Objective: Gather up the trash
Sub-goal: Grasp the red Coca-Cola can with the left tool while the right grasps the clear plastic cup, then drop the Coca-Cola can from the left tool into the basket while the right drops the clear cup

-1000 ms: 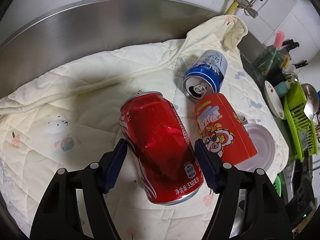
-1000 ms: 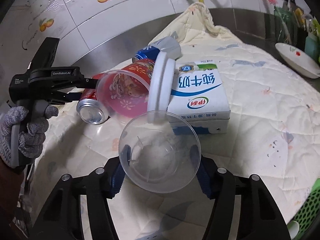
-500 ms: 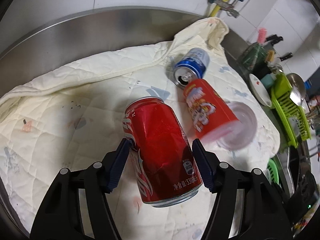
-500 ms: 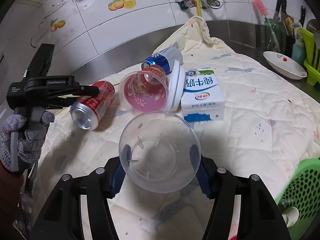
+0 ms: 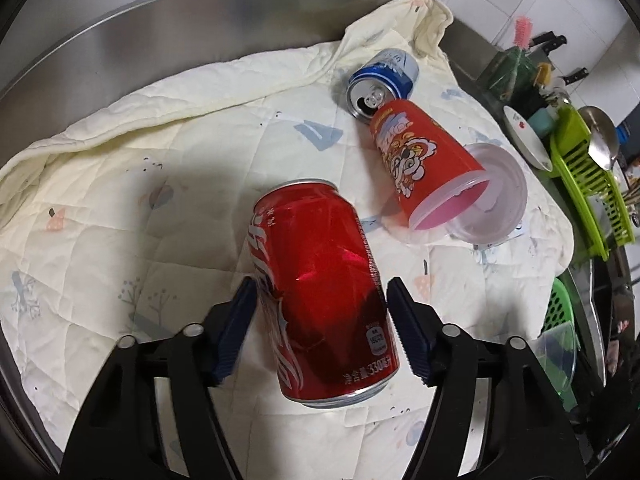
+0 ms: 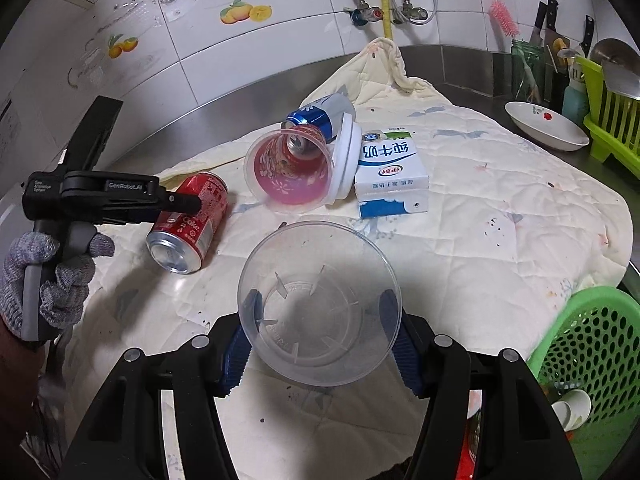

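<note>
My left gripper point(image 5: 320, 312) is shut on a dented red cola can point(image 5: 320, 288) and holds it above the quilted cloth point(image 5: 120, 220); the can also shows in the right wrist view point(image 6: 188, 224). My right gripper point(image 6: 320, 328) is shut on a clear plastic cup point(image 6: 320, 304), mouth towards the camera. A blue can point(image 5: 384, 80), a red plastic cup point(image 5: 424, 160) and a white lid point(image 5: 496, 196) lie on the cloth. A milk carton point(image 6: 390, 174) lies beside them in the right wrist view.
A green mesh basket point(image 6: 592, 352) with a paper cup inside stands at the cloth's lower right edge. A white dish point(image 6: 546, 126), a green dish rack point(image 6: 612, 120) and a knife jar point(image 6: 528, 68) stand to the right. The steel backsplash and tiled wall lie behind.
My left gripper closed on the red can and lifted it off the cloth. My right gripper pulled back and up with the clear cup, so the basket came into view.
</note>
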A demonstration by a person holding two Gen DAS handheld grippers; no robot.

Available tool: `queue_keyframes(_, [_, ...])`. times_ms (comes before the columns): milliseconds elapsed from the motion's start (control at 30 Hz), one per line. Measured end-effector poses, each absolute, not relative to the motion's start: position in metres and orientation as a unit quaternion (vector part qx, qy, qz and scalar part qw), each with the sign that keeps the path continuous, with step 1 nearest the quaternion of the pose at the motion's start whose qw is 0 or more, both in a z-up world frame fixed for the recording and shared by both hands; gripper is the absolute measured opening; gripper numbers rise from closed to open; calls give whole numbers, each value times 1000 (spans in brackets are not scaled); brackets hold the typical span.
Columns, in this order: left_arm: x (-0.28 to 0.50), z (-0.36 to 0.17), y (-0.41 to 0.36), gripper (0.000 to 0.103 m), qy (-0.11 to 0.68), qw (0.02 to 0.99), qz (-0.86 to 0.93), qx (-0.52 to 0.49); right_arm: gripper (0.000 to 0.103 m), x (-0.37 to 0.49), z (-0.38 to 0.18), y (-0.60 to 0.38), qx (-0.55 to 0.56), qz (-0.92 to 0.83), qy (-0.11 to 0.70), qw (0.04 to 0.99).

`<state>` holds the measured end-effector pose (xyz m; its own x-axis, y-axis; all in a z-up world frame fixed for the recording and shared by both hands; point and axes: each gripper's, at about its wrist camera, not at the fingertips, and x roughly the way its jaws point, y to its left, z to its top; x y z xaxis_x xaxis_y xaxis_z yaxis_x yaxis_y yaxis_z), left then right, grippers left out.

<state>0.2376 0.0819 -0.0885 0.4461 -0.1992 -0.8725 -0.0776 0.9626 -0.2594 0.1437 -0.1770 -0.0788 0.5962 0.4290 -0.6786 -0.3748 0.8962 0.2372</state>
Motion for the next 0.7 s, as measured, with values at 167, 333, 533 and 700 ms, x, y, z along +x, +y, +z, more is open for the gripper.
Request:
queue_keyframes(167, [247, -96, 76, 76, 537, 833, -31, -132, 59, 137, -77, -182, 37, 218, 386, 895])
queue_keyframes(333, [251, -99, 70, 74, 533, 837, -19, -119, 59, 126, -74, -199, 37, 195, 380, 904])
queue_keyframes(533, [241, -92, 70, 73, 518, 846, -26, -122, 59, 112, -75, -239, 56, 141, 378, 913])
queue_keyframes(700, [220, -73, 64, 73, 497, 859, -49, -115, 59, 100, -80, -292, 51, 63, 387, 918])
